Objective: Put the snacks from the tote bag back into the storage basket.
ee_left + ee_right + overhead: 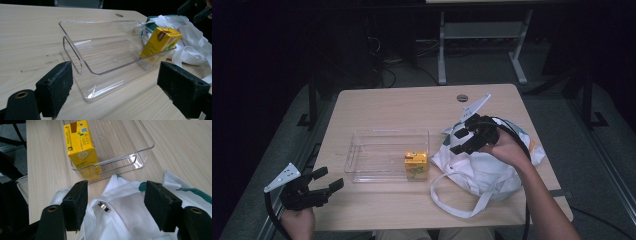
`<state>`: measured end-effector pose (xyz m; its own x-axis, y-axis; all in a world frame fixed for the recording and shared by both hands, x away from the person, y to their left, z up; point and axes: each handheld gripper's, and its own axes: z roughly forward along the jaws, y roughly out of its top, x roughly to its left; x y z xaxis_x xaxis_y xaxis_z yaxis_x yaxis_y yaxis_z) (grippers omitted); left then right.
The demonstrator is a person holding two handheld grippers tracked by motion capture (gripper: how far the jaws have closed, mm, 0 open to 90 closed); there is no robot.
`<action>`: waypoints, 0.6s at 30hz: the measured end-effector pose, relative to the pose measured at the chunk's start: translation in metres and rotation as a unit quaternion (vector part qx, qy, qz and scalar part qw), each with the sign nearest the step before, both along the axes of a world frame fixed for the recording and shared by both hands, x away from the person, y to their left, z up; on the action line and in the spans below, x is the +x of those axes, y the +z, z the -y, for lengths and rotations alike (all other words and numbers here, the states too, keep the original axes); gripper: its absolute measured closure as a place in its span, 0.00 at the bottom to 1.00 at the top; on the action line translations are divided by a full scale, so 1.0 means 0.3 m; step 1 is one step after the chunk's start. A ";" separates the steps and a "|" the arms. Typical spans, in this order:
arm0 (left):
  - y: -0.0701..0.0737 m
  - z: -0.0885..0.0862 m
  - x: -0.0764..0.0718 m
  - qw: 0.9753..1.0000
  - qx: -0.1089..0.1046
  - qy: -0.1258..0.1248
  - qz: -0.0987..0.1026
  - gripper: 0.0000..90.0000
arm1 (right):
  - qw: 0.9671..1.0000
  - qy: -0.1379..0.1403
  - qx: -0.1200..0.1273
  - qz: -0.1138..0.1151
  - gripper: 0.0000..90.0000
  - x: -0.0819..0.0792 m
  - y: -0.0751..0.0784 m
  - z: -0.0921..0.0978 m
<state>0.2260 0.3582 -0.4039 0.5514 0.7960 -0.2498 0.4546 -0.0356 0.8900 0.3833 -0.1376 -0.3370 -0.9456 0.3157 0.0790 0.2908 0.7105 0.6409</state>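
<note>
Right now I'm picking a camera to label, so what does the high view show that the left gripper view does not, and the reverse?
High view alone: both grippers at once, the left gripper open at the table's near left corner and the right gripper open over the white cloth bag, plus the bag's looped handle. Left gripper view alone: the small print on the yellow drink carton. Shared: the clear plastic bin with the carton inside it, the bag beside it, and the light wooden table.

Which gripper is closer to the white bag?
The right gripper: it hovers open right over the white bag. The left gripper is open too, far off at the table's near left corner.
</note>
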 end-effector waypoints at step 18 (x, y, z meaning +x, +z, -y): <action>-0.001 0.000 0.000 1.000 0.000 0.000 -0.001 0.14 | 1.000 -0.021 -0.001 -0.003 0.39 -0.011 -0.028 0.076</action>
